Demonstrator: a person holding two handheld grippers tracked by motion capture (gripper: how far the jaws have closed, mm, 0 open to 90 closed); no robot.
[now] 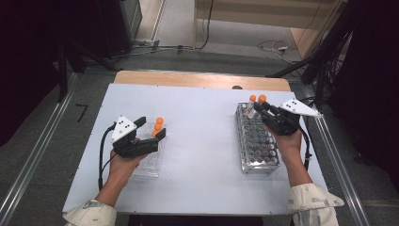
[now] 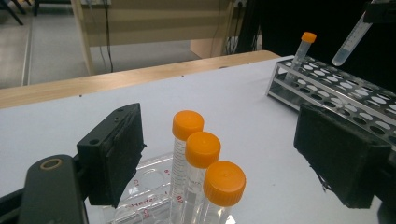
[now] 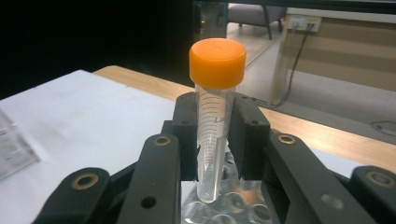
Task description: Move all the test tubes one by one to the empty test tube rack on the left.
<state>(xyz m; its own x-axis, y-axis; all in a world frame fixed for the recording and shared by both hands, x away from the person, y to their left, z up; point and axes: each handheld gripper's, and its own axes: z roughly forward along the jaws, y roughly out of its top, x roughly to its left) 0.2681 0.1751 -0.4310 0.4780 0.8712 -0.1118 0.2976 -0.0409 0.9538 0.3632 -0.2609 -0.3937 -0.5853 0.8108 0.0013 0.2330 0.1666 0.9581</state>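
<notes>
I have the right gripper (image 3: 212,154) with its fingers clamped on an orange-capped tube (image 3: 212,126), cap up, rounded tip pointing down just above the far end of the metal rack (image 1: 256,136); its long axis leans slightly. My left gripper (image 2: 219,154) rests open-fingered around three capped tubes (image 2: 198,172) in the clear rack (image 2: 149,196) on the desk (image 1: 202,141).

Here's the table (image 1: 202,141), a flat white top with a strip of pale wood showing along its far edge. Two things sit right on it. Over at the left, a clear plastic tube rack (image 1: 149,162) rests near the front edge, three orange-capped tubes standing upright in it. Across at the right, well apart, a long metal tube rack (image 1: 256,141) full of round holes runs front to back, one orange-capped tube upright at its far end.
</notes>
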